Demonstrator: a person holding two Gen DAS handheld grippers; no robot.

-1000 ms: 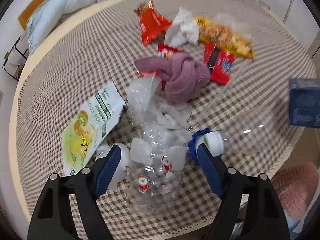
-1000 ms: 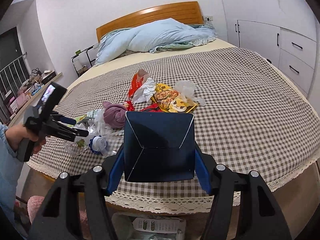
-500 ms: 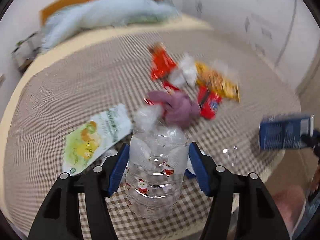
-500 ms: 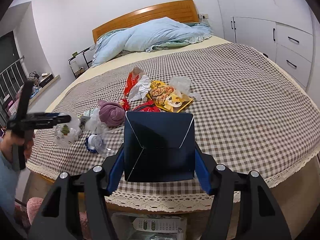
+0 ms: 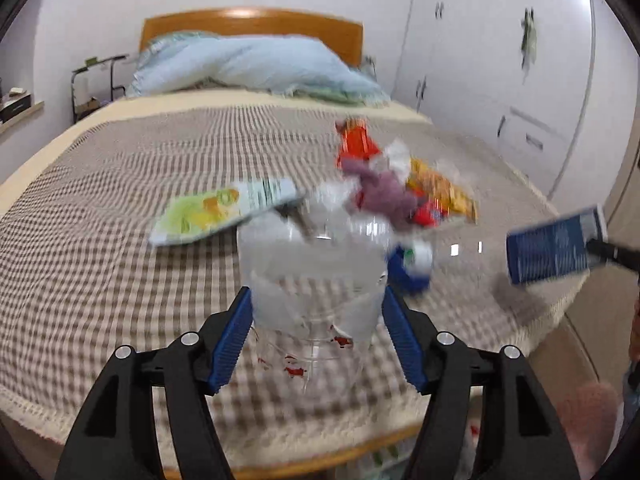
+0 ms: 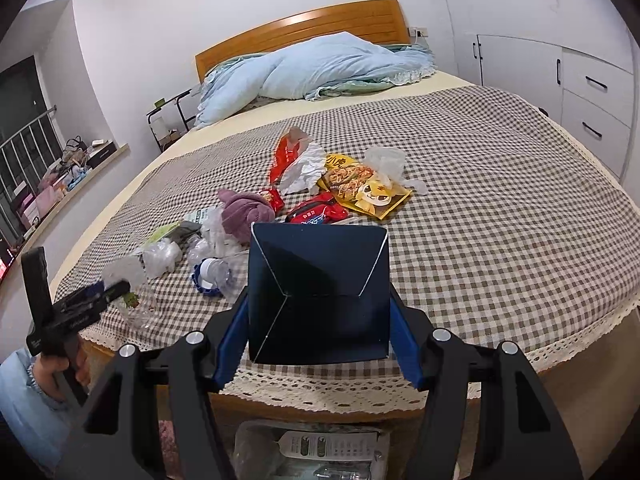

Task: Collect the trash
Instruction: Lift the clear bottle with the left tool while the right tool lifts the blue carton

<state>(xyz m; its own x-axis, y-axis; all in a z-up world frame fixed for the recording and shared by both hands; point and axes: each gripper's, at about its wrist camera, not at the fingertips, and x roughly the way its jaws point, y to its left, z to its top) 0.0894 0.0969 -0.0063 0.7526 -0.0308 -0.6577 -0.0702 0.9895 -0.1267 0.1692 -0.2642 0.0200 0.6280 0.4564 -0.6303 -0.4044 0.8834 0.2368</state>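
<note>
The left gripper point(image 5: 316, 320) holds a clear plastic cup point(image 5: 316, 280) low in the frame's centre, above the checked bedspread point(image 5: 120, 280); its jaws are opening slightly, pads against the cup's sides. The right gripper point(image 6: 318, 340) clamps a dark blue carton point(image 6: 318, 292) at centre frame, with more wrappers point(image 6: 360, 188) lying mid-bed.

Both wrist cameras sit close at the foot edge of the bed point(image 6: 500, 184), looking down its length toward the headboard point(image 5: 252, 26). The left view looks from nearer the bed's left foot corner, the right from farther right. Both share the trash pile point(image 6: 320, 184) and each other's claw.
</note>
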